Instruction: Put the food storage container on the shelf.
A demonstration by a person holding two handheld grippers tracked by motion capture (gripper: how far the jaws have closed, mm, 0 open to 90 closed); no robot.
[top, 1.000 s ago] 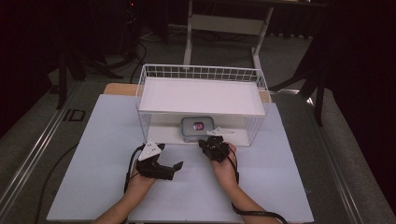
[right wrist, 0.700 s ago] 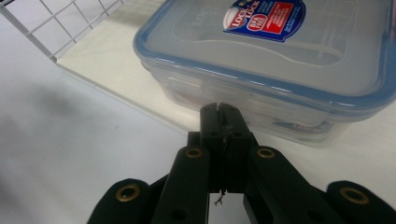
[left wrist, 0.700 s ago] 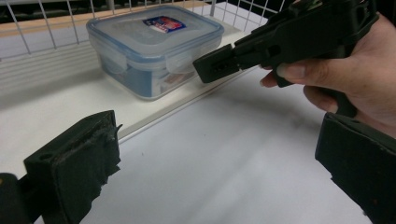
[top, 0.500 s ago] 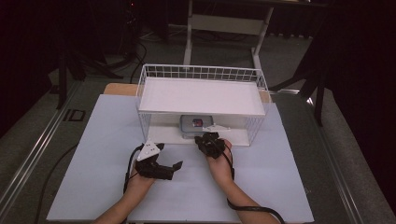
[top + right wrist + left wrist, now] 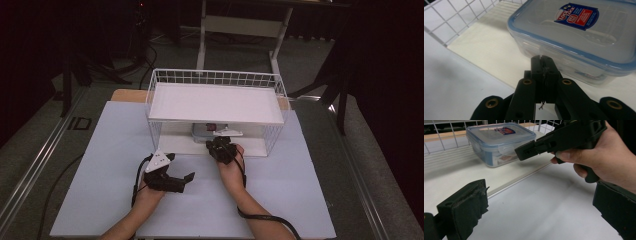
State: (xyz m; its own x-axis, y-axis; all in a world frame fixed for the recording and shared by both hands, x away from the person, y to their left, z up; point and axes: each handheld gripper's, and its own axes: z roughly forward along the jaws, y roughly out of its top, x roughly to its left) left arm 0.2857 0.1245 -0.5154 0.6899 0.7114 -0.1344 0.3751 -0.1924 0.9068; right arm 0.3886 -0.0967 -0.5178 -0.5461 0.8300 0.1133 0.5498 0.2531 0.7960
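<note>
A white table [image 5: 115, 200] carries a wire shelf rack [image 5: 160, 132]; a lidded plastic box [image 5: 579, 37] sits on its lower board

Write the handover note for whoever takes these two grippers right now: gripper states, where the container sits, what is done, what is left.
Right gripper: jaws shut, empty, tips right at the near wall of the food container; contact can't be confirmed.
Left gripper: jaws open, empty, over the white table in front of the rack.
Container: lid on, blue rim, red label, on the lower shelf of the white wire rack, near its front edge.
Done: right gripper brought up to the container.
Left: probably pushing it deeper or pulling it out; nothing is gripped yet.
</note>
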